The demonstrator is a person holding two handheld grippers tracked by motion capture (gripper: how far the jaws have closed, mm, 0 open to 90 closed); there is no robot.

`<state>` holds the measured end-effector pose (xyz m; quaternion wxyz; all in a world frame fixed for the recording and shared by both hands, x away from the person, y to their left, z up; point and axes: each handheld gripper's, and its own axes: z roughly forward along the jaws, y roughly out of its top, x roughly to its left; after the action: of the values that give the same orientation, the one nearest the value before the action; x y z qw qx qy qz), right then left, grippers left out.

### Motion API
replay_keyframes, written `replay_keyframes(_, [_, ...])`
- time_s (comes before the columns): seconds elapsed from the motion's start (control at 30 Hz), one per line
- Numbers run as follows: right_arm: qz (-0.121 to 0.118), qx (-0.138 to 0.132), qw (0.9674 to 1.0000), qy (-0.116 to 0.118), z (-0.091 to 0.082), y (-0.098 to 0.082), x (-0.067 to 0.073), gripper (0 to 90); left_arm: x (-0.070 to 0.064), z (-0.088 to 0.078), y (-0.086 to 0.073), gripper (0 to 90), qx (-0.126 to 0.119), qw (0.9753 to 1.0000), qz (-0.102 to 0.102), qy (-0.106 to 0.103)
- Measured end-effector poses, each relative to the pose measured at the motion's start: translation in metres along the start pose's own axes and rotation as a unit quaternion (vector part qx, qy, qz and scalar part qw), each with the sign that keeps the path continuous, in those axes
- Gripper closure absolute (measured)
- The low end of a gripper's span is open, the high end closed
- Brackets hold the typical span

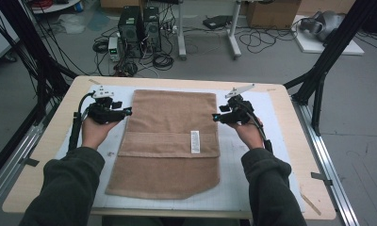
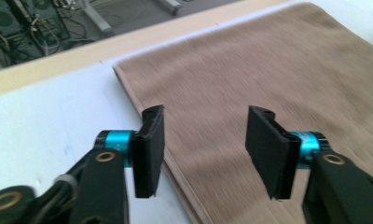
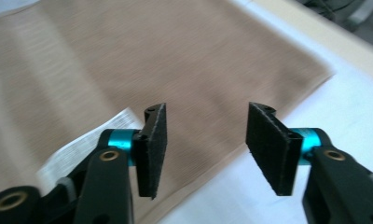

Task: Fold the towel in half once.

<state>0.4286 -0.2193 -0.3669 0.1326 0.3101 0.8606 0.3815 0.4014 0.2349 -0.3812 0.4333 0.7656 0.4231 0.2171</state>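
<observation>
**Towel folded once, both grippers let go**

The biggest thing here is the light wooden table (image 1: 45, 155), topped with a white gridded mat (image 1: 266, 155) so the cloth has a clean flat surface to be worked on.

In the middle of that mat a tan terry-cloth towel (image 1: 170, 141) is laid flat, long side running away from the person. A folded-over layer is seen across its upper part, the fold's hem sitting as a band about halfway down, while the near end is left single. The near right corner looks cut off at a slant, probably tucked under, though that can't be told for sure. It's judged that one fold has been laid and the rest is yet to be done.

The left gripper (image 1: 128, 112) is held just off the towel's left edge, and the right gripper (image 1: 215, 117) just off the right edge, both roughly level with the folded layer. That mirrored placement makes sense if the two sides were carried over together to keep the fold square.

On both, the black padded jaws are parted with nothing pinched; in the gripper views only cloth and mat are seen below the gap.

Smallest bit: a white care label (image 1: 194, 141) is exposed near the right end of the hem band, presumably because the towel's underside was turned up.
</observation>
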Motion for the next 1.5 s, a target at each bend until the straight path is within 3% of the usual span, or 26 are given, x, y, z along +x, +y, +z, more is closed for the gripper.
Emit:
replay_keyframes(0.1, [-0.004, -0.006, 0.9996, 0.028, -0.007, -0.014, 0.020, 47.6, -0.009, -0.011, -0.016, 43.4, -0.007, 0.9998, -0.001, -0.019])
replay_keyframes(0.17, [-0.028, 0.009, 0.9988, 0.039, -0.011, -0.023, 0.037, 47.5, -0.017, -0.020, -0.030, 41.5, -0.001, 0.9996, 0.012, -0.026])
replay_keyframes(0.23, [-0.037, -0.004, 0.9974, 0.061, -0.016, -0.035, 0.053, 50.1, -0.024, -0.027, -0.042, 41.4, 0.000, 0.9994, 0.014, -0.032])
replay_keyframes(0.33, [-0.053, 0.000, 0.9944, 0.091, -0.022, -0.055, 0.072, 53.0, -0.033, -0.035, -0.059, 41.4, 0.004, 0.9989, 0.020, -0.043])
replay_keyframes(0.53, [-0.066, 0.017, 0.9890, 0.131, -0.024, -0.096, 0.097, 55.8, -0.047, -0.044, -0.084, 41.6, 0.012, 0.9978, 0.027, -0.059])
replay_keyframes(0.63, [-0.067, 0.034, 0.9879, 0.135, -0.017, -0.108, 0.100, 61.3, -0.052, -0.042, -0.093, 43.2, 0.026, 0.9969, 0.031, -0.067])
replay_keyframes(0.7, [-0.074, 0.040, 0.9872, 0.135, -0.013, -0.112, 0.102, 71.6, -0.054, -0.039, -0.098, 45.4, 0.043, 0.9958, 0.040, -0.069])
replay_keyframes(0.73, [-0.081, 0.031, 0.9872, 0.134, -0.012, -0.112, 0.102, 83.7, -0.054, -0.038, -0.100, 45.5, 0.046, 0.9957, 0.040, -0.069])
replay_keyframes(0.77, [-0.082, 0.032, 0.9860, 0.142, -0.012, -0.111, 0.101, 87.4, -0.054, -0.038, -0.101, 46.0, 0.045, 0.9957, 0.042, -0.069])
replay_keyframes(0.87, [-0.083, 0.036, 0.9856, 0.143, -0.010, -0.101, 0.099, 88.7, -0.052, -0.036, -0.099, 47.4, 0.039, 0.9963, 0.036, -0.068])
replay_keyframes(0.97, [-0.086, 0.025, 0.9868, 0.135, -0.006, -0.086, 0.095, 88.8, -0.049, -0.035, -0.097, 47.1, 0.038, 0.9965, 0.034, -0.066])
replay_keyframes(1.1, [-0.078, 0.028, 0.9894, 0.120, 0.005, -0.071, 0.089, 88.8, -0.046, -0.036, -0.096, 47.0, 0.030, 0.9973, 0.025, -0.062])
replay_keyframes(1.23, [-0.073, 0.053, 0.9892, 0.116, 0.022, -0.071, 0.089, 88.5, -0.047, -0.035, -0.096, 45.9, 0.030, 0.9970, 0.029, -0.066])
replay_keyframes(1.43, [-0.065, 0.053, 0.9907, 0.107, 0.024, -0.069, 0.092, 88.2, -0.051, -0.034, -0.095, 44.7, 0.029, 0.9967, 0.033, -0.069])
replay_keyframes(1.5, [-0.068, 0.046, 0.9910, 0.106, 0.022, -0.068, 0.094, 84.4, -0.053, -0.035, -0.095, 44.5, 0.027, 0.9965, 0.034, -0.071])
